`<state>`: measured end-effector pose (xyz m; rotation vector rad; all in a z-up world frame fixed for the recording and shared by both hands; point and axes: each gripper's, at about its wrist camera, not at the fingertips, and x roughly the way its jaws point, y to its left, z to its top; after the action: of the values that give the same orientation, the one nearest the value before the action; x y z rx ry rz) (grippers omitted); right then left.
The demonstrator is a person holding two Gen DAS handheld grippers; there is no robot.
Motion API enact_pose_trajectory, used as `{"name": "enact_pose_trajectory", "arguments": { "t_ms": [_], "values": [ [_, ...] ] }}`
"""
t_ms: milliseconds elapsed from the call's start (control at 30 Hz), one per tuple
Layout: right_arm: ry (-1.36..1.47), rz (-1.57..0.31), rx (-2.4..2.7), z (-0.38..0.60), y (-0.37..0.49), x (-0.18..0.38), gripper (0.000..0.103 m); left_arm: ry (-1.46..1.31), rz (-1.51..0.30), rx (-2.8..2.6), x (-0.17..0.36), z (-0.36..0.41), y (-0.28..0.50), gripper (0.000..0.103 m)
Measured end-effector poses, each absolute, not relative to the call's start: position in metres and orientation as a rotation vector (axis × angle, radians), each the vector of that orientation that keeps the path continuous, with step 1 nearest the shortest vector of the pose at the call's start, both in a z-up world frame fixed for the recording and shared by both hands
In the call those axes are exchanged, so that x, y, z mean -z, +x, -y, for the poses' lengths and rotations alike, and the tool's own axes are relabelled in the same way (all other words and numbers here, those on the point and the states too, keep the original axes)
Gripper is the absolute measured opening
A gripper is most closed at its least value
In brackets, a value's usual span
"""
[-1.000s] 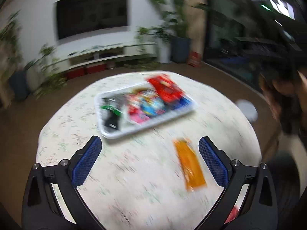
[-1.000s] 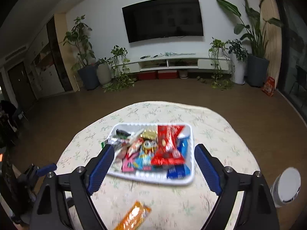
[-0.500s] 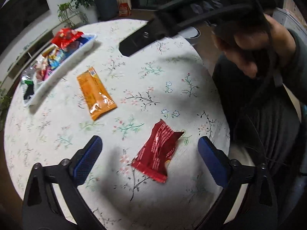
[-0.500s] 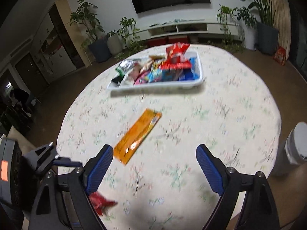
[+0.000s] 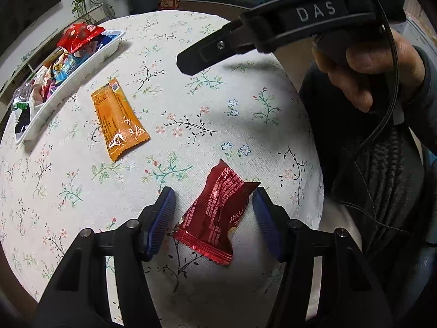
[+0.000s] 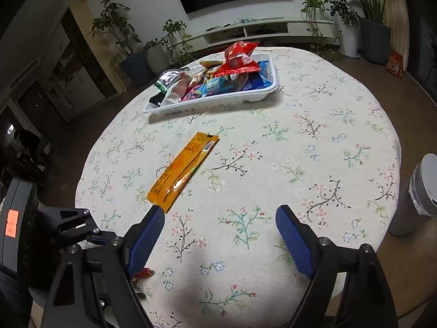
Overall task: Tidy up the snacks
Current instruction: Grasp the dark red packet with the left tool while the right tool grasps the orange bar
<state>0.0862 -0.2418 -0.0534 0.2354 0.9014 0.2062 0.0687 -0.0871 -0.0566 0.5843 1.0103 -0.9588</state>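
Note:
A dark red snack packet (image 5: 215, 213) lies on the floral tablecloth between the fingers of my left gripper (image 5: 214, 217), which is open around it; the right pad sits at the packet's edge. An orange snack packet (image 5: 118, 119) lies further out, and it also shows in the right wrist view (image 6: 184, 168). A white tray (image 6: 247, 98) holds several snacks at the far side; it also shows in the left wrist view (image 5: 61, 91). My right gripper (image 6: 220, 239) is open and empty above the near tablecloth.
The right gripper's body (image 5: 286, 24) and the person's hand (image 5: 377, 65) reach over the table's right side. A white cylindrical bin (image 6: 418, 194) stands beside the table. The left gripper's body (image 6: 68, 227) shows at lower left. Plants and a TV stand lie beyond.
My left gripper has swung from the tray down to the red packet and narrowed around it. My right gripper has dropped lower toward the near tablecloth.

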Motion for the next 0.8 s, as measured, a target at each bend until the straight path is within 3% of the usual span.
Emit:
{"name": "enact_pose_trajectory", "arguments": {
  "t_ms": [133,300,433,800],
  "values": [
    [0.227,-0.908,-0.210,0.238,0.086,0.056,0.085,0.580,-1.014,0.967,0.055,0.086,0.067,0.043],
    [0.217,-0.917,-0.207,0.236,0.087,0.058,0.083,0.553,-1.024,0.967,0.053,0.080,0.065,0.041],
    [0.209,-0.921,-0.209,0.233,0.087,0.059,0.081,0.508,-1.038,0.954,0.053,0.076,0.068,0.033],
    [0.171,-0.942,-0.211,0.221,0.091,0.062,0.074,0.349,-1.052,0.868,0.050,0.064,0.073,0.030]
  ]
}}
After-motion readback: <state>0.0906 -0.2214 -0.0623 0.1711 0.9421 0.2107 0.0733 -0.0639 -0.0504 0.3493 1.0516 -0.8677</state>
